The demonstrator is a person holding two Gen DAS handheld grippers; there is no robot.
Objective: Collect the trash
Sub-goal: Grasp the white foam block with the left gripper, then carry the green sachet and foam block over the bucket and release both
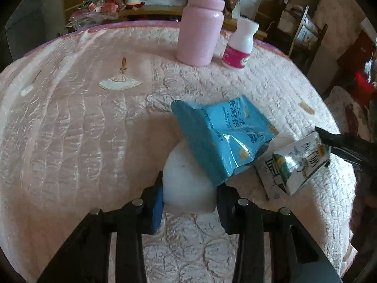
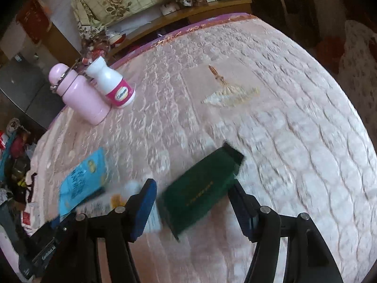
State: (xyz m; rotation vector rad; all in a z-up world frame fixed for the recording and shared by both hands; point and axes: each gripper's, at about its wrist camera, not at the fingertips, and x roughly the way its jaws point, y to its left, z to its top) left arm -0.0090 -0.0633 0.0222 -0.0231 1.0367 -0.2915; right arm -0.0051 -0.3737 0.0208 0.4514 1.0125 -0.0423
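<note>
In the left wrist view my left gripper (image 1: 189, 194) is shut on a white cup-like container (image 1: 188, 186). A blue snack bag (image 1: 223, 139) sticks out of its top. A white milk carton (image 1: 297, 165) lies to the right, with a dark brush-like tip (image 1: 339, 141) over it. In the right wrist view my right gripper (image 2: 192, 202) is open around a dark green brush head (image 2: 205, 188), blurred by motion. The blue bag (image 2: 82, 181) shows at the left.
A pink flask (image 1: 200, 23) and a white bottle with a pink label (image 1: 239, 47) stand at the far edge of the pink quilted table cover (image 1: 82, 129). Both also show in the right wrist view: the flask (image 2: 77, 94) and the bottle (image 2: 113, 85). Clutter surrounds the table.
</note>
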